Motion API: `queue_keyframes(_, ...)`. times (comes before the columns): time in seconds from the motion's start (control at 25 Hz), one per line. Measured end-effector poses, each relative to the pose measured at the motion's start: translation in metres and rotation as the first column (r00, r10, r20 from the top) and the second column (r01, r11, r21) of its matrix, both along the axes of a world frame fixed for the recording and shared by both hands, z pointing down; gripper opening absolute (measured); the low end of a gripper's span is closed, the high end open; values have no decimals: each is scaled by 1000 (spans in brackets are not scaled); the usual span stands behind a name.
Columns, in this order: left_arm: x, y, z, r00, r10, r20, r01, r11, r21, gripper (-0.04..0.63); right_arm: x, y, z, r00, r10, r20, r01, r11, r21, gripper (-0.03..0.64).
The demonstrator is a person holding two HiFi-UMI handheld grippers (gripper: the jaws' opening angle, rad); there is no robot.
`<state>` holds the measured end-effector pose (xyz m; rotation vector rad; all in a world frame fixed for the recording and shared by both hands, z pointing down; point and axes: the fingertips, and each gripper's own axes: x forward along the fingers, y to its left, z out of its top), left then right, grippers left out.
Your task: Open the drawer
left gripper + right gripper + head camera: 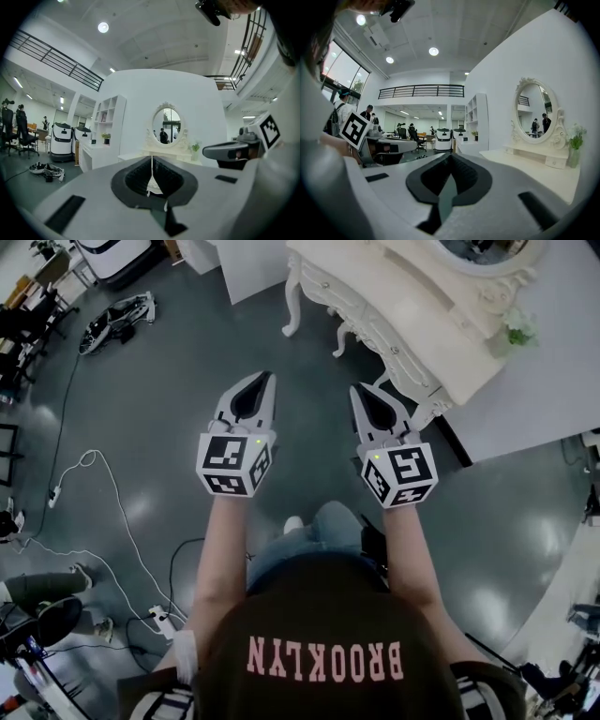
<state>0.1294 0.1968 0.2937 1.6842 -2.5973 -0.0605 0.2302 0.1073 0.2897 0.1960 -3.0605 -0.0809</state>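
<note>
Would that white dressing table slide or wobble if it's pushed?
Probably stiff: the table looks like carved wood. It may slide, since thin curved legs stand on a glossy floor. The mirror on top could make it wobble.

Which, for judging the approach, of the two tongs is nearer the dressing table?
The right tongs: they sit right beside the dressing table, while the left tongs are over open floor.

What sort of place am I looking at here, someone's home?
Probably not: it looks like a large lab or test hall. The dressing table stands on a bare grey floor strewn with cables, with white wheeled machines and office desks nearby.
</note>
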Motion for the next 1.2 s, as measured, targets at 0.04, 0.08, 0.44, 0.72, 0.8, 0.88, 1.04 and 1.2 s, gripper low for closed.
queue_keyframes(0.04, -7, 0, 1, 1000, -6, -3, 6, 1000, 1, 8, -7, -1, 1, 1000, -3, -4, 3, 1000, 1, -3)
queue_keyframes(0.08, -15, -1, 1, 1000, -13, -7, 13, 1000, 3, 8, -14, -4, 1, 1000, -5, -7, 5, 1000, 0, -3)
queue_keyframes(0.44, -82, -48, 7, 999, -39, -5, 39, 999, -3, 8, -82, -56, 11, 1000, -18, -7, 17, 1000, -23, -3)
queue_keyframes(0.72, -150, -120, 4, 1000, -14, -3, 14, 999, -33, 8, -151, -123, 6, 1000, -4, 12, 5, 999, -43, -3)
queue_keyframes(0.8, -166, -145, 1, 1000, 2, -5, -2, 999, -41, 8, -167, -145, 4, 1000, 10, 14, -9, 998, -60, -3)
queue_keyframes(0.88, -182, -172, 1, 1000, 22, -8, -22, 998, -53, 8, -184, -169, 6, 1000, 28, 10, -27, 997, -76, -3)
queue_keyframes(1.04, -212, -225, 8, 998, 55, -28, -57, 995, -79, 8, -212, -216, 14, 998, 57, -1, -57, 992, -108, -3)
queue_keyframes(1.2, -236, -272, 14, 995, 86, -46, -91, 991, -102, 8, -231, -253, 23, 996, 87, -22, -90, 987, -135, -3)
